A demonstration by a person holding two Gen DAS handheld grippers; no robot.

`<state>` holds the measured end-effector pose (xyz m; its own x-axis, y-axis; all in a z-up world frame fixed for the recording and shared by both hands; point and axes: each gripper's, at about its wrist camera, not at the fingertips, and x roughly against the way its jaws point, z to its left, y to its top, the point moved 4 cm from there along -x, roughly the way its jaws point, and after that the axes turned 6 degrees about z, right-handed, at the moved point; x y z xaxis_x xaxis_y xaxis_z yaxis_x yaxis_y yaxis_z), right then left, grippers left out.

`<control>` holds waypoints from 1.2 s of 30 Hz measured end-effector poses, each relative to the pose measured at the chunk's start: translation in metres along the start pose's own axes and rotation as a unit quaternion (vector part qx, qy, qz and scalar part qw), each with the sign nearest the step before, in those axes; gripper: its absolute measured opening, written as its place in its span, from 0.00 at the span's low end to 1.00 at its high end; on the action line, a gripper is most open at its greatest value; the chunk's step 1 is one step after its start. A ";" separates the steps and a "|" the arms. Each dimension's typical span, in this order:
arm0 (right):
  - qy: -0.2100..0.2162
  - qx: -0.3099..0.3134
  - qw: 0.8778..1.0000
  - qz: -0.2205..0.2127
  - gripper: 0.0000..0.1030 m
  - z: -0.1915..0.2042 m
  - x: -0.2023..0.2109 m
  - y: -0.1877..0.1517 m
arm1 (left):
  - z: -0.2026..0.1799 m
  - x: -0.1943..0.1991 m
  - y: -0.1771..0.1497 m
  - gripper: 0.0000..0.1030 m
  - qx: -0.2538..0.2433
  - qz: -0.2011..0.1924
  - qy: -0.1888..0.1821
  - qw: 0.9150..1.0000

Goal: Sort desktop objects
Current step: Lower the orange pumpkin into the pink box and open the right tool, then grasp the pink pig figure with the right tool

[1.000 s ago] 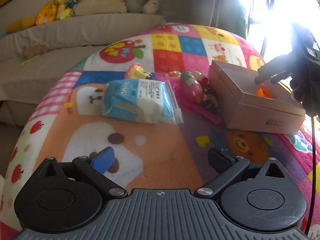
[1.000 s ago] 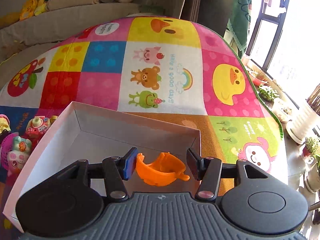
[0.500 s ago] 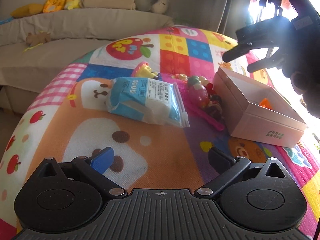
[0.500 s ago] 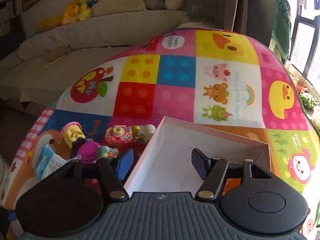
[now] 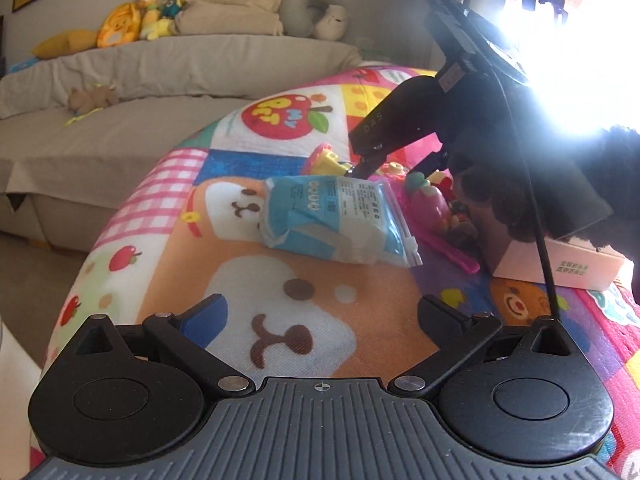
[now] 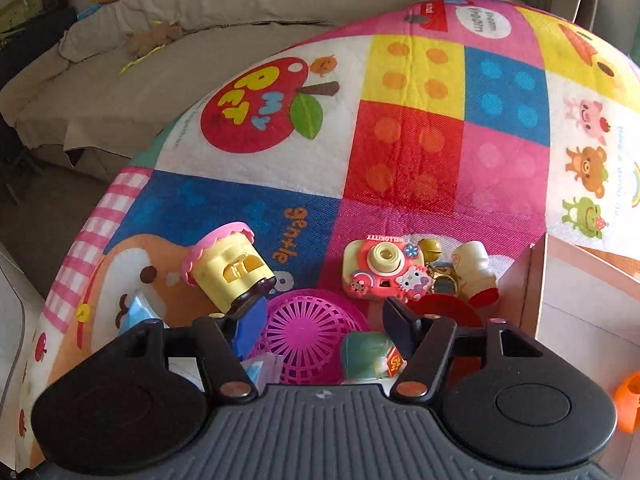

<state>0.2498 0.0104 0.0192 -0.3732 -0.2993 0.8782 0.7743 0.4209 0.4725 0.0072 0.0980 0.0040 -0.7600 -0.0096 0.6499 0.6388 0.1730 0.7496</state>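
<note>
My right gripper [image 6: 324,316] is open and empty, hovering over a pile of toys: a magenta hand fan [image 6: 312,336], a yellow cupcake toy [image 6: 228,272], a pink toy camera [image 6: 380,276] and a green figure [image 6: 368,356]. The pink box [image 6: 536,284] stands to the right, with an orange toy [image 6: 628,404] inside. My left gripper [image 5: 320,312] is open and empty above the mat, short of a blue-and-white packet [image 5: 340,220]. The right gripper [image 5: 400,156] also shows in the left wrist view, above the toys.
The colourful play mat [image 6: 408,152] covers the table. A beige sofa [image 5: 120,92] with plush toys [image 5: 140,20] lies beyond it. The pink box [image 5: 560,268] sits at the right in the left wrist view. Strong glare comes from the window at upper right.
My right gripper left the orange toy in the box, rose and swung left over the toy pile. My left gripper stayed open and barely moved.
</note>
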 end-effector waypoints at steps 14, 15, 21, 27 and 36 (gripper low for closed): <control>0.117 0.047 0.992 0.014 0.57 0.026 0.081 -0.107 | -0.004 0.007 -0.010 1.00 -0.027 0.029 -0.027 0.999; 0.103 0.056 0.993 -0.008 0.57 0.025 0.089 -0.112 | -0.002 0.006 -0.008 1.00 -0.026 0.029 -0.017 0.999; 0.080 0.071 0.993 -0.049 0.57 0.004 0.115 -0.146 | 0.019 -0.018 0.014 1.00 -0.037 0.018 0.063 0.997; 0.090 0.065 0.992 -0.055 0.61 0.007 0.099 -0.172 | 0.039 -0.031 0.043 1.00 0.017 0.012 0.078 0.997; 0.101 0.044 0.991 -0.069 0.44 0.007 0.082 -0.177 | 0.008 -0.002 0.029 1.00 -0.006 0.016 0.025 1.000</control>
<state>0.0784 -0.0829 0.0079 -0.3561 -0.5210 0.7757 0.6716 0.4345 0.6001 0.0262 0.1107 0.0239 -0.7326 -0.0545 0.6784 0.6639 0.1621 0.7300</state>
